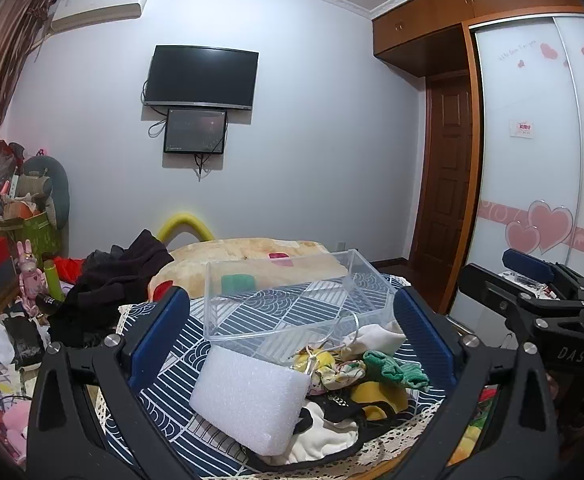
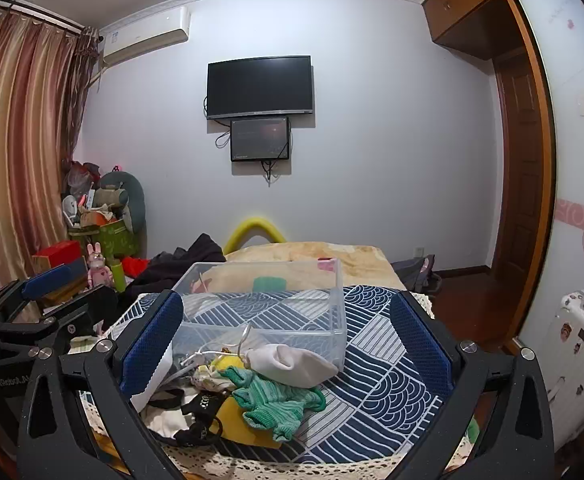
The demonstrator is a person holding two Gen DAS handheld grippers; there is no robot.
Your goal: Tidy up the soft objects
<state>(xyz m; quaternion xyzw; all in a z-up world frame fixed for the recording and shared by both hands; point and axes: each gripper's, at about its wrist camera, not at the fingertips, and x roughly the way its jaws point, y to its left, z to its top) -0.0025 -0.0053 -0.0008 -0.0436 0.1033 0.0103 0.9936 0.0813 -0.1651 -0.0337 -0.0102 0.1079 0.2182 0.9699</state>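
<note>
A clear plastic bin (image 1: 287, 304) (image 2: 267, 304) stands empty on a blue-and-white patterned cloth (image 1: 179, 352) (image 2: 384, 360). In front of it lies a heap of soft things: a white foam block (image 1: 251, 396), a green knit cloth (image 1: 392, 372) (image 2: 275, 400), a white sock (image 2: 292, 364), a yellow piece (image 1: 376, 396) and black straps (image 2: 195, 420). My left gripper (image 1: 287, 320) is open above the foam block and the heap. My right gripper (image 2: 287, 324) is open above the heap, holding nothing. Each gripper shows at the edge of the other's view.
Beyond the bin lie a beige blanket (image 1: 251, 252) and a pile of dark clothes (image 1: 119, 280). Cluttered boxes and toys (image 2: 99, 236) stand at the left. A wardrobe (image 1: 532, 160) and a white suitcase (image 2: 576, 348) are at the right.
</note>
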